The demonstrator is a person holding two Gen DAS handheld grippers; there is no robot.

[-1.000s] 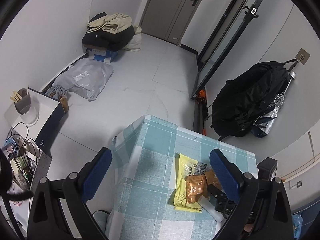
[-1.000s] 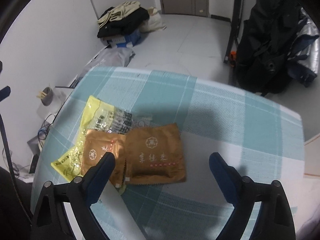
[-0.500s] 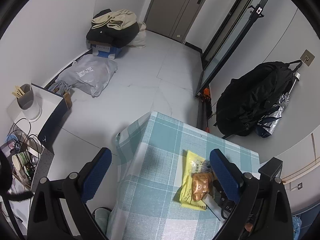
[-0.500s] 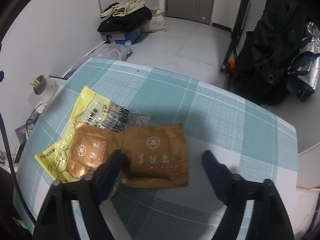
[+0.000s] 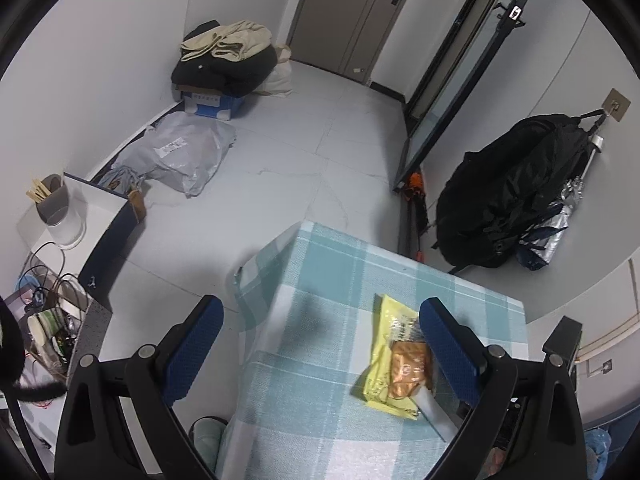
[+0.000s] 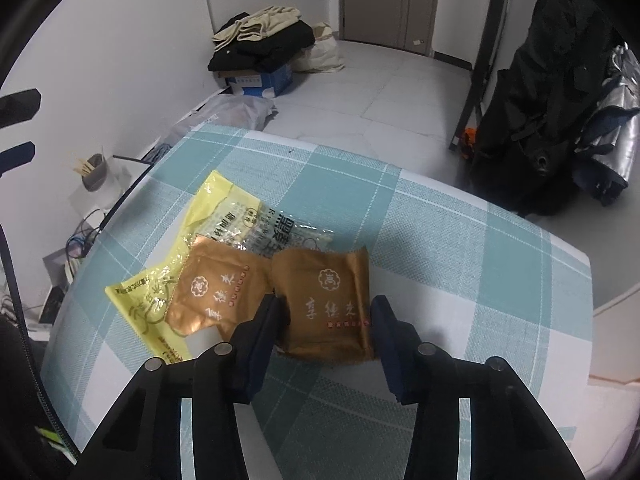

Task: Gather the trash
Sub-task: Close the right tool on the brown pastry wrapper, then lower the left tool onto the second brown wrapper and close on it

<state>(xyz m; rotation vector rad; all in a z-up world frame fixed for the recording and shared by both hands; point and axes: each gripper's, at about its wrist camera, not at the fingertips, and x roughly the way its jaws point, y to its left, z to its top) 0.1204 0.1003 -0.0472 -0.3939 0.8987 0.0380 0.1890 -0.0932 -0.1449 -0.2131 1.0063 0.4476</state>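
On the teal checked tablecloth (image 6: pixel 460 240) lie two brown snack packets and a yellow wrapper (image 6: pixel 216 204). My right gripper (image 6: pixel 326 310) straddles the right brown packet (image 6: pixel 324 280); its jaws are closing and both pads touch the packet's side edges. The other brown packet (image 6: pixel 216 292) rests on the yellow wrapper just to the left, over a white strip (image 6: pixel 200 340). My left gripper (image 5: pixel 320 312) hangs open and holds nothing above the table's left part, with the yellow wrapper (image 5: pixel 384 344) and a brown packet (image 5: pixel 408 372) beside its right finger.
A black backpack (image 5: pixel 508 200) hangs on the right wall beyond the table. A pile of clothes on a blue box (image 5: pixel 224 60) and a grey bag (image 5: pixel 184 152) lie on the floor at the far left. A white cup with sticks (image 5: pixel 60 212) stands on a low cabinet.
The right gripper's jaws have come together from wide apart onto the sides of the right brown packet. The left gripper stays open and has barely moved.
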